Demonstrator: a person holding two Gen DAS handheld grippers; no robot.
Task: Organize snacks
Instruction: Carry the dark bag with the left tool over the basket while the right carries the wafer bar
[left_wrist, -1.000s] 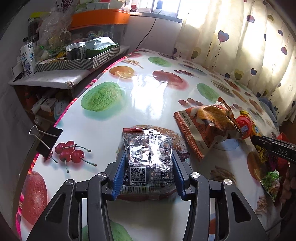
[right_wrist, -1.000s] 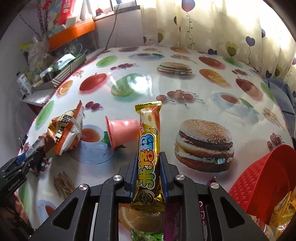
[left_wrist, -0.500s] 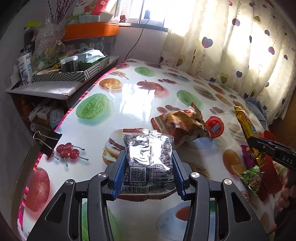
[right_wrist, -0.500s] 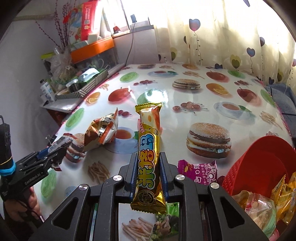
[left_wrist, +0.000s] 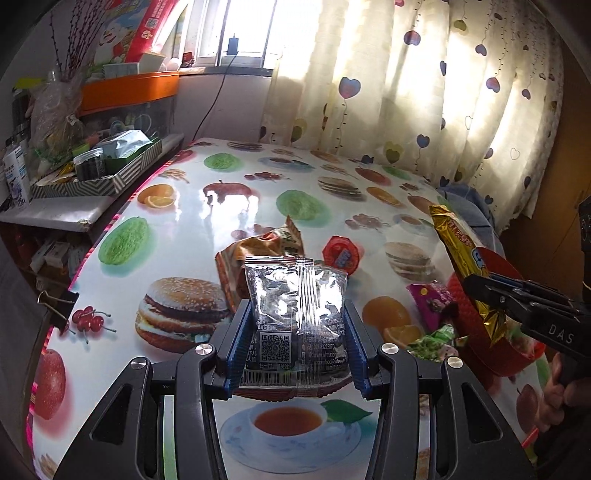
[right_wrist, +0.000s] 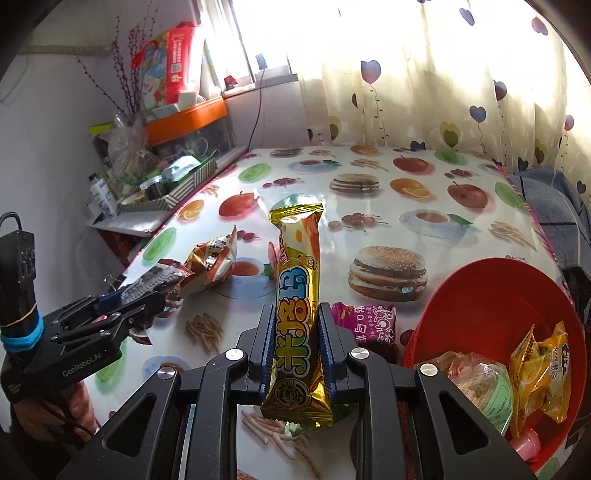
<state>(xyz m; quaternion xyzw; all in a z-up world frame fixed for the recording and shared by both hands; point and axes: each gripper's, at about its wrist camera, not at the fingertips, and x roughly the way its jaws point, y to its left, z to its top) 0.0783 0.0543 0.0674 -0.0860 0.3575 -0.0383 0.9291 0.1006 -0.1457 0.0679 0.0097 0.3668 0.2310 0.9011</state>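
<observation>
My left gripper (left_wrist: 297, 332) is shut on a silver foil snack packet (left_wrist: 297, 306) and holds it above the table. My right gripper (right_wrist: 297, 339) is shut on a long gold snack bar (right_wrist: 297, 306), held upright above the table; the bar also shows in the left wrist view (left_wrist: 461, 251). A red basket (right_wrist: 491, 295) with several snack packs stands at the right, close to the right gripper. An orange chip bag (left_wrist: 258, 251), a red jelly cup (left_wrist: 341, 254) and a magenta packet (right_wrist: 371, 321) lie on the table.
The table wears a glossy fruit-and-burger print cloth (left_wrist: 177, 240). A cluttered shelf with a striped tray (left_wrist: 96, 181) stands at the left edge. A binder clip (left_wrist: 55, 299) grips the table's left rim. Curtains (left_wrist: 443, 92) hang behind. A green candy packet (left_wrist: 432, 341) lies near the basket.
Both grippers have risen and pulled back from the table with their snacks still held. The red basket has come further into the right wrist view.
</observation>
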